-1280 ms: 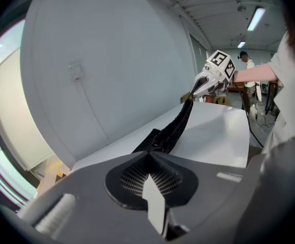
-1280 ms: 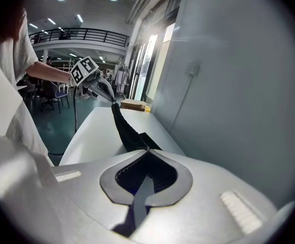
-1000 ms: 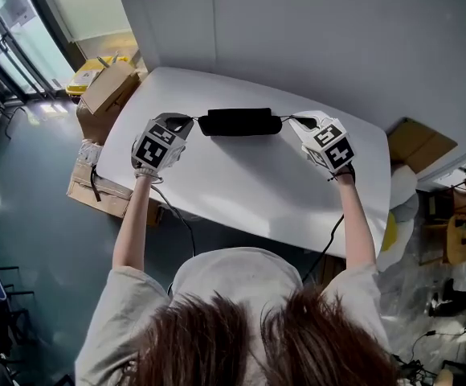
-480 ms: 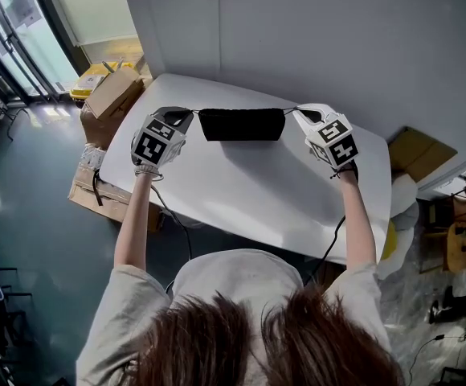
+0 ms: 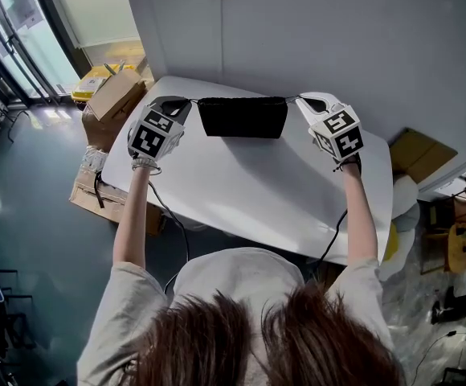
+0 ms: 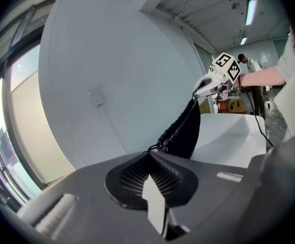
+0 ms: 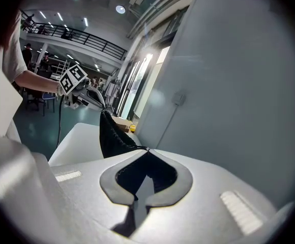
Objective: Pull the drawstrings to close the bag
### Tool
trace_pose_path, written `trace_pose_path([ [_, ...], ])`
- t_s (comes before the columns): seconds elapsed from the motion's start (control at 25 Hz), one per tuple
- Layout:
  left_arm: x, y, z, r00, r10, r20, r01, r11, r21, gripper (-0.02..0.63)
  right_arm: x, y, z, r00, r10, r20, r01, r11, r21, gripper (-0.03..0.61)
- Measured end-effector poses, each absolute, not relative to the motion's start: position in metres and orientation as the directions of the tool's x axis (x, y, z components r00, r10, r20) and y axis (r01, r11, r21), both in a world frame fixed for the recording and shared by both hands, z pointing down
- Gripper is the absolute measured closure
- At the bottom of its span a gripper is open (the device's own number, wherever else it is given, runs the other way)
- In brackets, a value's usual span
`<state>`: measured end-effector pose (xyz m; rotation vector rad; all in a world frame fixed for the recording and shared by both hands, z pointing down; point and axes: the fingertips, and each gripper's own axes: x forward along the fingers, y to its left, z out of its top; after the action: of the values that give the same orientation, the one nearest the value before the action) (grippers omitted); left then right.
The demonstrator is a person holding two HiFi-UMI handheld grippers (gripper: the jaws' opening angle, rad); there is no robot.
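Observation:
A black drawstring bag [image 5: 243, 117] hangs above the white table [image 5: 241, 187], stretched between both grippers with its mouth gathered along the top. My left gripper [image 5: 182, 100] is shut on the left drawstring [image 5: 192, 100]; in the left gripper view the cord [image 6: 154, 148] enters the closed jaws and the bag [image 6: 184, 130] hangs just beyond. My right gripper [image 5: 304, 98] is shut on the right drawstring [image 5: 292, 98]; the right gripper view shows the bag [image 7: 110, 134] running from its closed jaws toward the other gripper [image 7: 89, 94].
The table stands against a grey wall [image 5: 337, 30]. Cardboard boxes [image 5: 114, 95] sit on the floor at its left end, and another flat box [image 5: 423, 149] lies at the right. Cables [image 5: 169, 215] hang from both grippers below the table's near edge.
Both grippers have risen and moved apart, lifting the bag off the table. The bag now hangs taller between them, with the strings taut.

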<state>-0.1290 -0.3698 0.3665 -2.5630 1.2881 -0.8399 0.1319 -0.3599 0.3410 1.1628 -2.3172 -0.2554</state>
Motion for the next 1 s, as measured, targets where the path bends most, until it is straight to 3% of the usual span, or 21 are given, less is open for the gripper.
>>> trace_pose_path([
  [1.0, -0.134, -0.375, 0.298, 0.454, -0.846, 0.280, -0.717, -0.534, -0.449, 0.612, 0.133, -0.365, 0.276, -0.486, -0.839, 0.245, -0.725, 0.543, 0.423, 0.566],
])
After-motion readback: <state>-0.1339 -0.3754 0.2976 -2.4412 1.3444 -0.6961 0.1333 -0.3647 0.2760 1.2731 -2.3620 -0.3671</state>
